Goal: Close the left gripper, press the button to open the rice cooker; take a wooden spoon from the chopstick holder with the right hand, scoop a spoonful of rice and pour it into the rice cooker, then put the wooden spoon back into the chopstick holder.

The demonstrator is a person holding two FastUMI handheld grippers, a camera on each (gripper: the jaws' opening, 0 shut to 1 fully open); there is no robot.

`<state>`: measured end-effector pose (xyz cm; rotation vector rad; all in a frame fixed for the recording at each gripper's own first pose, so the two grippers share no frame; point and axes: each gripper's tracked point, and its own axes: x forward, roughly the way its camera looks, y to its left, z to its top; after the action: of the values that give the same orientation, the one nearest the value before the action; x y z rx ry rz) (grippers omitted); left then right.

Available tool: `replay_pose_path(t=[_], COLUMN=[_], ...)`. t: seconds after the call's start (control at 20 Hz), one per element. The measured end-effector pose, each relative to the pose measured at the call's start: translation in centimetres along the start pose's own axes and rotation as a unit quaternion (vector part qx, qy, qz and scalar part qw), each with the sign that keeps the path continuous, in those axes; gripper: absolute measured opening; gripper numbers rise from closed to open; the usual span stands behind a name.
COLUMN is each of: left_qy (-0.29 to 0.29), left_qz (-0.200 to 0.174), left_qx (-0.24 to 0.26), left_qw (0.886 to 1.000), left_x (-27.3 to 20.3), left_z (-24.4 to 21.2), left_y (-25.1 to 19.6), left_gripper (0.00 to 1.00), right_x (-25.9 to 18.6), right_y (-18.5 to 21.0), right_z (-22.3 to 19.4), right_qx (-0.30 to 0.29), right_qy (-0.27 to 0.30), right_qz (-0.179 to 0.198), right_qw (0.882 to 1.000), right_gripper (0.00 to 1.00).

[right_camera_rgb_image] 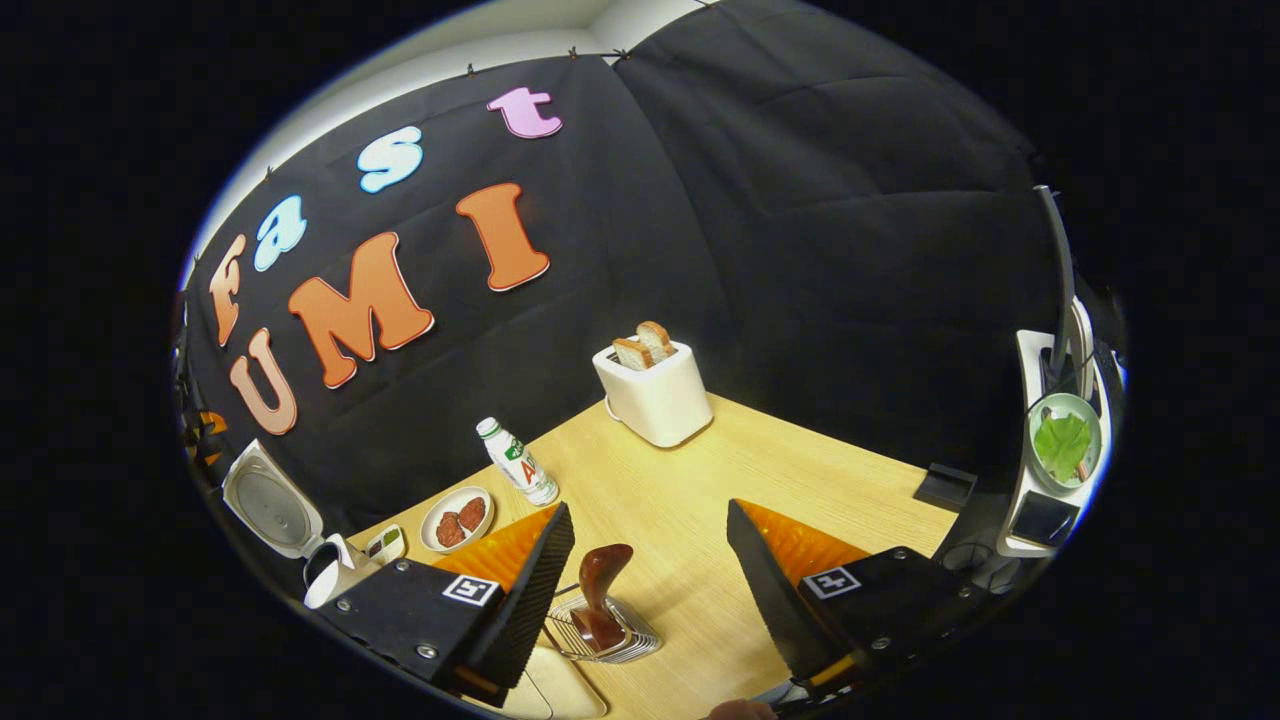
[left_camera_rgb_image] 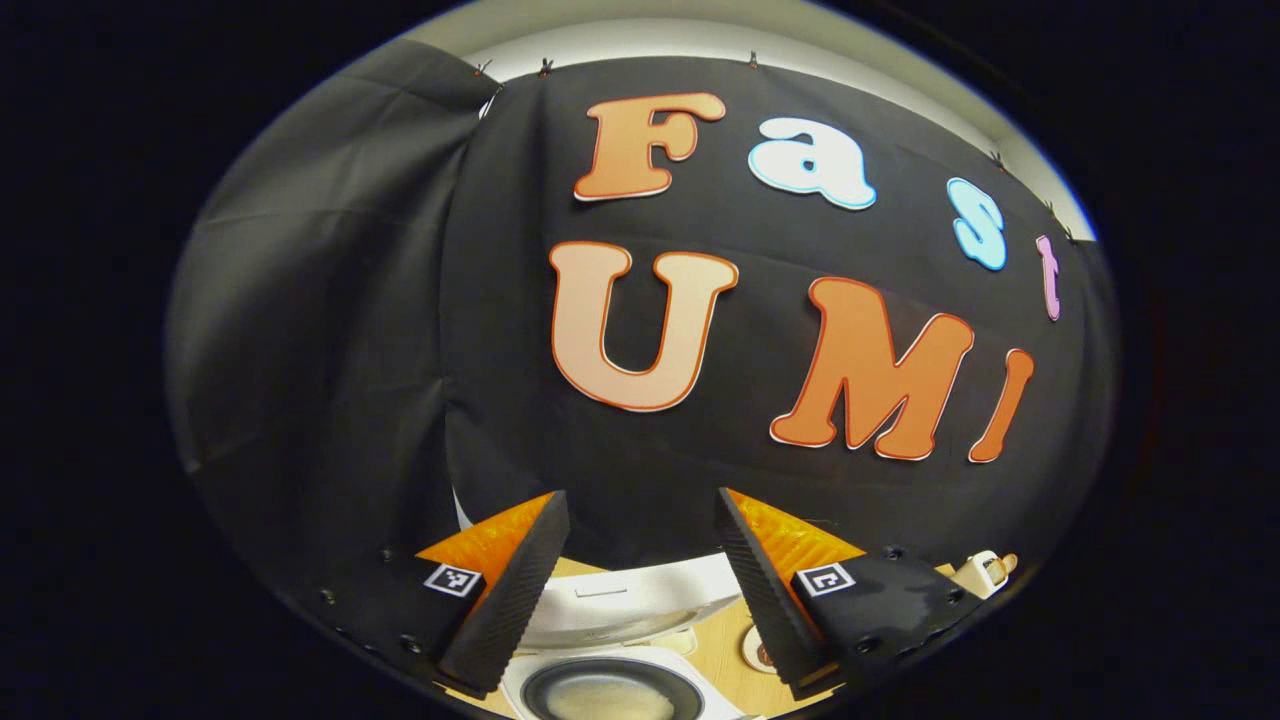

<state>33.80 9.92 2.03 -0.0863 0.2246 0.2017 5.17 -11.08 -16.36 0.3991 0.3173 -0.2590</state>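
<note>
Spoon back in its holder, cooker lid up

Both grippers' fingers gape empty: right gripper (right_camera_rgb_image: 650, 590) above the wooden spoon (right_camera_rgb_image: 600, 590), probably light, stiff, best pinched mid-handle; left gripper (left_camera_rgb_image: 640, 590) over the rice cooker (left_camera_rgb_image: 610, 680).

Even overhead light, soft shadows, sharp focus, strong fisheye edge warping.

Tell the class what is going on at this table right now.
A person holds a two-finger gripper in each hand. The rice cooker already stands open, lid up, with the left gripper above it, jaws apart and empty. The right gripper is open too, hovering over the wire chopstick holder, where the wooden spoon stands upright. A toaster with bread sits farther back.
</note>
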Motion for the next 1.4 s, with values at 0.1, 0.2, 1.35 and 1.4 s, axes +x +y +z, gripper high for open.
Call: replay_pose_path(t=[0.1,0.2,1.35,1.4], left_qy=[0.003,0.017,0.063,0.068], left_qz=[0.016,0.012,-0.001,-0.004], left_qx=[0.029,0.032,0.023,0.019], left_qw=[0.999,0.999,0.998,0.997], left_x=[1.3,2.2,-5.4,-6.3], left_z=[0.0,-0.7,-8.3,-9.0], left_y=[0.8,0.6,-1.2,-1.4], left_gripper=[1.0,0.98,1.0,1.0], right_x=[-0.1,-0.3,1.5,1.5], right_y=[-0.4,-0.6,0.8,0.8], right_z=[0.4,0.4,2.4,2.6], right_qx=[0.003,0.008,-0.005,-0.006], right_qy=[-0.006,-0.004,0.011,0.011], right_qz=[-0.007,-0.011,0.051,0.056], right_qw=[1.0,1.0,0.999,0.998], right_gripper=[0.94,0.95,0.95,0.95])
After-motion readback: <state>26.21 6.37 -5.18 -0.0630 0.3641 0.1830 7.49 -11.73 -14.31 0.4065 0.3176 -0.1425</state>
